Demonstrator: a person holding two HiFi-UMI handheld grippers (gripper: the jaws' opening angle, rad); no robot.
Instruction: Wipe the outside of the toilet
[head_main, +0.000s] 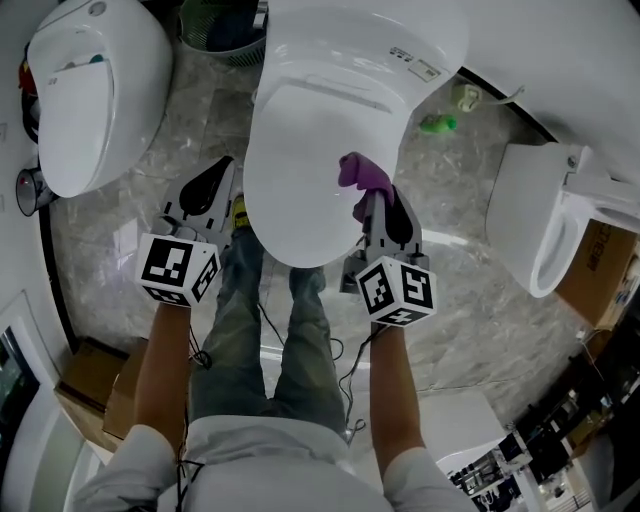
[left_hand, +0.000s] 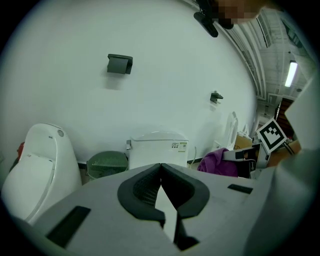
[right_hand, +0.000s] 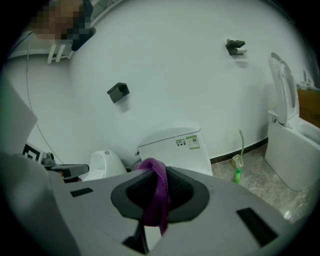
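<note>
The white toilet (head_main: 320, 150) stands straight ahead with its lid down; its tank (right_hand: 175, 150) shows in both gripper views. My right gripper (head_main: 375, 205) is shut on a purple cloth (head_main: 358, 172), held over the right side of the lid. In the right gripper view the purple cloth (right_hand: 156, 192) hangs pinched between the jaws. My left gripper (head_main: 222, 185) hovers beside the bowl's left side, jaws shut with nothing in them. In the left gripper view, the left gripper (left_hand: 161, 172) points at the tank (left_hand: 159, 150), and the cloth (left_hand: 219, 162) shows at right.
A second white toilet (head_main: 90, 90) stands at far left, a third one (head_main: 545, 220) with its lid raised at right. A green mesh bin (head_main: 215, 25) sits behind, a green bottle (head_main: 437, 124) on the marble floor. Cardboard boxes (head_main: 95, 380) lie at lower left. My legs (head_main: 270, 340) stand before the bowl.
</note>
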